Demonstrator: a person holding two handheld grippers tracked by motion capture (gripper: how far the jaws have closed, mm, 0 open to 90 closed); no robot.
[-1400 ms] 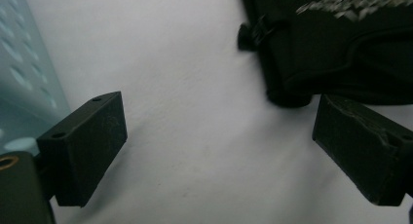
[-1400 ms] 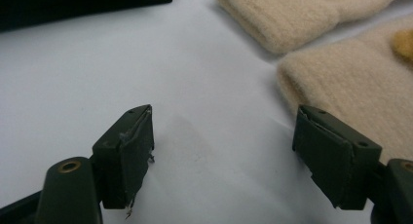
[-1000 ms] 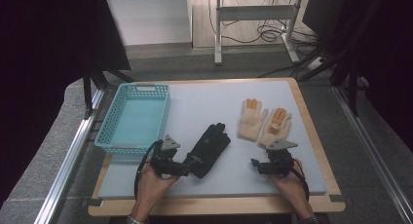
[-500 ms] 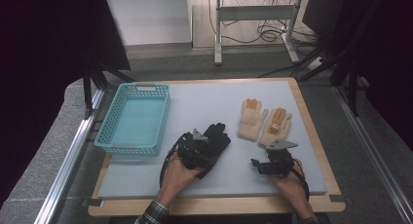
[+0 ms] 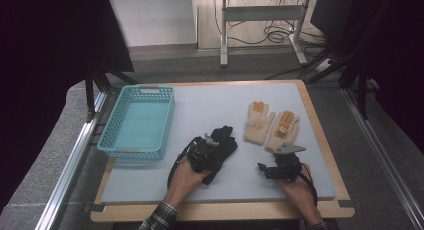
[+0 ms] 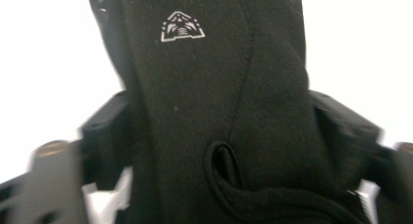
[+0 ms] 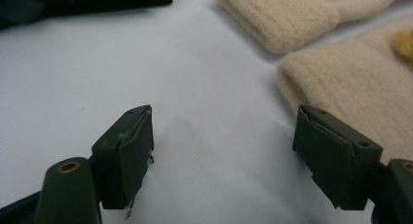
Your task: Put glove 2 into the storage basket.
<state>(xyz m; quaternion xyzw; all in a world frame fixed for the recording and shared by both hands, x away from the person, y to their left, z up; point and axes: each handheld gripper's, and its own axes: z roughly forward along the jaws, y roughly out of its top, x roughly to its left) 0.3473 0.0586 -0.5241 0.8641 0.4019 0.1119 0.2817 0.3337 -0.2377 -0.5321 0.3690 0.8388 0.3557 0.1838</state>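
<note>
The black glove (image 5: 220,145) is found near the middle of the grey mat (image 5: 200,105), with the blue basket (image 5: 137,121) at its nine o'clock and the two cream gloves (image 5: 270,124) at its three o'clock. Its cuff end is straddled by the left gripper (image 5: 204,152); in the left gripper view the black fabric (image 6: 214,117) is seen between the two jaws, which have just been closing on it. Whether the pads already pinch the cloth cannot be told.

For a good grasp, both layers of the cuff should be caught deep between the jaws before any lift is begun, so that the glove is not dragged along the mat or dropped. A carry toward nine o'clock, over the basket rim, is judged the likely aim.

The right gripper (image 5: 272,169) is kept released and empty at four o'clock of the black glove, just short of the nearer cream glove (image 7: 350,83).
</note>
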